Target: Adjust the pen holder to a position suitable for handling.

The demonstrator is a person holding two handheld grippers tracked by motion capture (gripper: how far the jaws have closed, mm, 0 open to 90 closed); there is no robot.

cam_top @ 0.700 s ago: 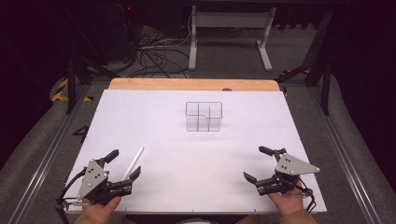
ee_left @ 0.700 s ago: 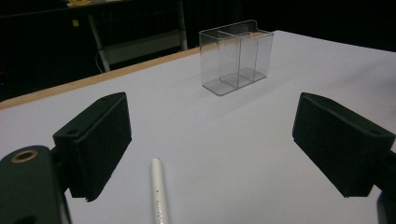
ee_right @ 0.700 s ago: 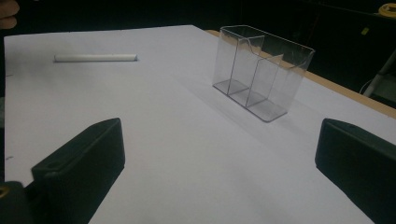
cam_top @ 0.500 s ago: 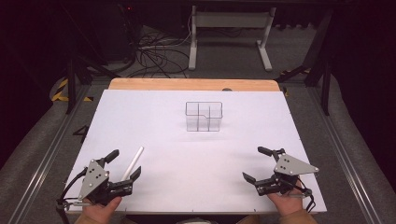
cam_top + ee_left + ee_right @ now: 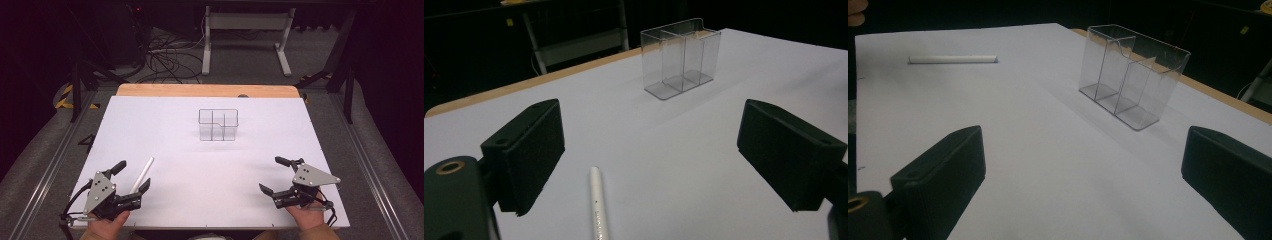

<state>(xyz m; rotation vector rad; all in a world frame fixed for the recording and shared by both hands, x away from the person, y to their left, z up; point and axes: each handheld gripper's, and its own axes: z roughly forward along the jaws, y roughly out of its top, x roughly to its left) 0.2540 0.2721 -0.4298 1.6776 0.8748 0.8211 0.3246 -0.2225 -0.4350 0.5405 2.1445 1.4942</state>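
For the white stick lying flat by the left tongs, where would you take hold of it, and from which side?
Probably mid-length on the white stick, coming from above with the left tongs, jaws across its thin width. It lies flat on the white table, already between those open jaws, with no end raised to catch; a middle hold should keep it level.

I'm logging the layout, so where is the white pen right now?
In the high view the white pen lies flat on the near-left table, between the open left gripper's jaws, untouched.
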